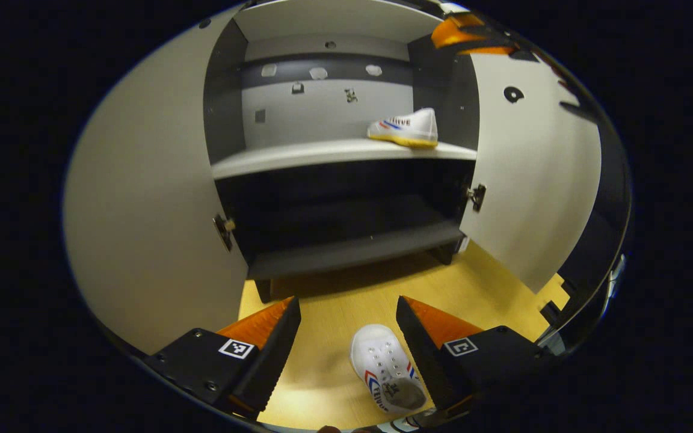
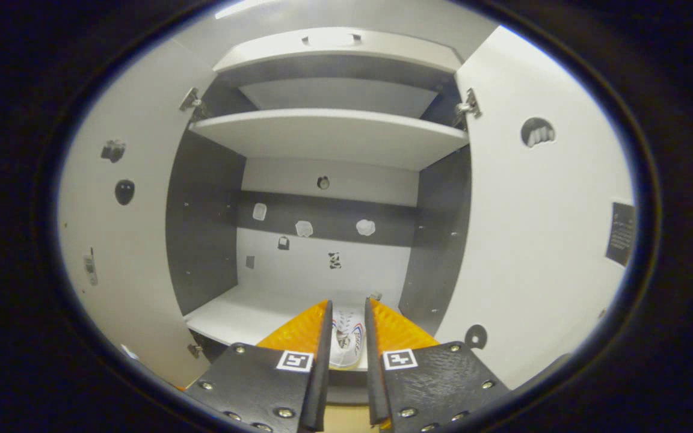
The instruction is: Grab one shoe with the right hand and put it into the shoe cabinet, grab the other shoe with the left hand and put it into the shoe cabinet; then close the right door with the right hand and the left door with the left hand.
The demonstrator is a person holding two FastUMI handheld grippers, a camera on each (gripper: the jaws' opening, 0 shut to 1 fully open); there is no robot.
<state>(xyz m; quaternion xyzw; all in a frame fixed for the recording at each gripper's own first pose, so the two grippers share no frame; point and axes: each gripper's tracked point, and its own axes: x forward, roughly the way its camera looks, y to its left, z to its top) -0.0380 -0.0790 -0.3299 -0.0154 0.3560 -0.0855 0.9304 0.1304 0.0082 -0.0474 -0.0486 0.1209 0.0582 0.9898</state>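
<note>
One white shoe [image 1: 403, 127] with a yellow sole stands on the right end of the shoe cabinet's middle shelf [image 1: 298, 157], with no gripper touching it. The other white shoe [image 1: 385, 367] lies on the wooden floor [image 1: 334, 294], toe toward the cabinet. My left gripper [image 1: 348, 307] is open and hangs over it, its right finger close beside the shoe. An orange and black part of the right gripper [image 1: 461, 33] shows above the cabinet's right side. In the right gripper view, my right gripper [image 2: 346, 304] has a narrow gap between its fingers, and the shelved shoe [image 2: 344, 346] shows through that gap.
Both cabinet doors stand wide open: the left door [image 1: 148, 198] and the right door [image 1: 533, 180] flank the opening. A dark bottom shelf [image 1: 352, 249] sits low near the floor. An upper shelf [image 2: 334, 135] spans the cabinet overhead.
</note>
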